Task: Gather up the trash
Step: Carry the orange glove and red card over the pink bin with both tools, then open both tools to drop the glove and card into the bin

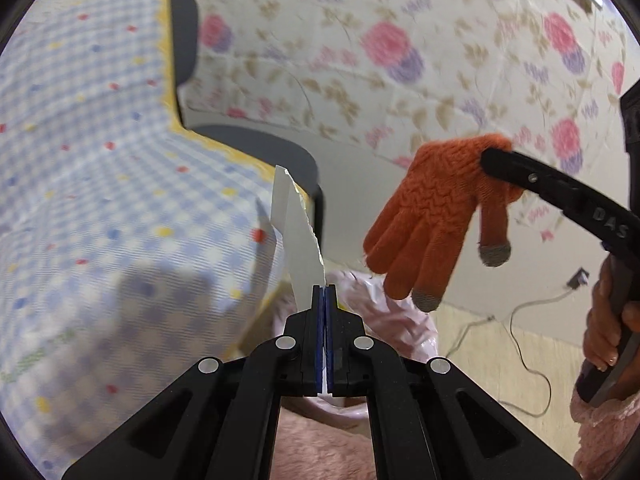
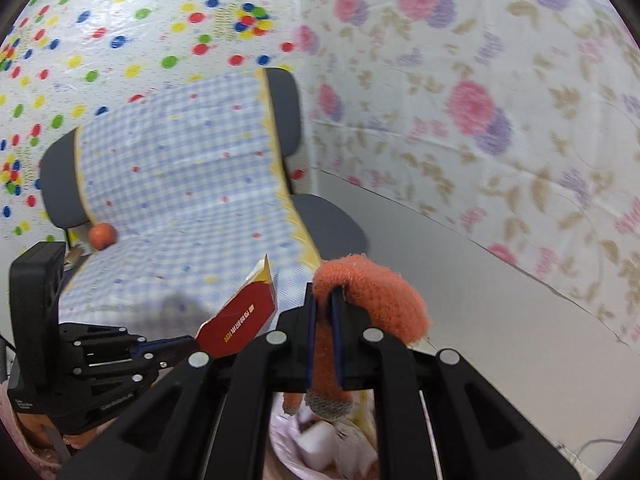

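My left gripper (image 1: pixel 324 289) clamps one torn red card scrap (image 2: pixel 239 322); my right gripper (image 2: pixel 324 295), marked "DAS", clamps one orange glove (image 1: pixel 436 208), above the pink trash bag (image 1: pixel 384 312).

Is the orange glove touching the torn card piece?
Apart. In the left wrist view, the orange glove hangs from the right gripper, with bare wall showing between it and the torn card pinched in the left gripper.
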`<state>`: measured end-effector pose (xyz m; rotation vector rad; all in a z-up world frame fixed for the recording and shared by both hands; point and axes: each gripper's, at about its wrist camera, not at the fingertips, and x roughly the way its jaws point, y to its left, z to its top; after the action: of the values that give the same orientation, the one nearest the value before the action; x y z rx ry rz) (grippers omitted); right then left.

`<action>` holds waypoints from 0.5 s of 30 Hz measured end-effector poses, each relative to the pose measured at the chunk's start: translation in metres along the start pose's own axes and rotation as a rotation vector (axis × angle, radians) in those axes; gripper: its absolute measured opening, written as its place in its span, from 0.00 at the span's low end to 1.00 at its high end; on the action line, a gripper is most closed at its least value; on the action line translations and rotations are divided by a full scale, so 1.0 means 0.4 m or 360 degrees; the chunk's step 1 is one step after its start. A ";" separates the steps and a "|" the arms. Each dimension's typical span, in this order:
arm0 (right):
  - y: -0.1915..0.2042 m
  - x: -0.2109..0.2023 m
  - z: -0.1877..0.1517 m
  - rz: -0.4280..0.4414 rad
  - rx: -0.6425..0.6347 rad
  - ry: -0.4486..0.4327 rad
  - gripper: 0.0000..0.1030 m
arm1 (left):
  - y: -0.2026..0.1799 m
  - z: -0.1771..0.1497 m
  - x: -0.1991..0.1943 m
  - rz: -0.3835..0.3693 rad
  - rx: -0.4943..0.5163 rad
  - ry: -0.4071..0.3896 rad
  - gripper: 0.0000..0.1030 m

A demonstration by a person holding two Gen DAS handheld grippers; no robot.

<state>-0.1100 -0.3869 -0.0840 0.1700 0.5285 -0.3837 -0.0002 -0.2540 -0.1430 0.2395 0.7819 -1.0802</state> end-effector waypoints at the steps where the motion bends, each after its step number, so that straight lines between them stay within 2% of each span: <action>1: -0.014 0.000 -0.010 -0.0022 0.0011 0.0012 0.07 | -0.011 0.000 0.022 -0.0001 0.0012 0.0028 0.01; 10: -0.120 0.017 -0.073 -0.0086 0.0146 0.0096 0.07 | -0.092 -0.005 0.161 -0.0051 0.0133 0.0217 0.01; 13: -0.134 0.025 -0.075 -0.0077 0.0163 0.0098 0.08 | -0.107 0.000 0.192 -0.0044 0.0170 0.0252 0.07; 14: -0.137 0.030 -0.075 -0.0072 0.0170 0.0099 0.08 | -0.107 0.002 0.196 -0.0040 0.0170 0.0251 0.15; 15: -0.142 0.041 -0.078 -0.0063 0.0185 0.0104 0.08 | -0.104 0.004 0.198 -0.0038 0.0163 0.0245 0.29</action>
<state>-0.1338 -0.4360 -0.1226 0.2854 0.5750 -0.4489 -0.0161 -0.3302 -0.1874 0.4047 0.8693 -1.1355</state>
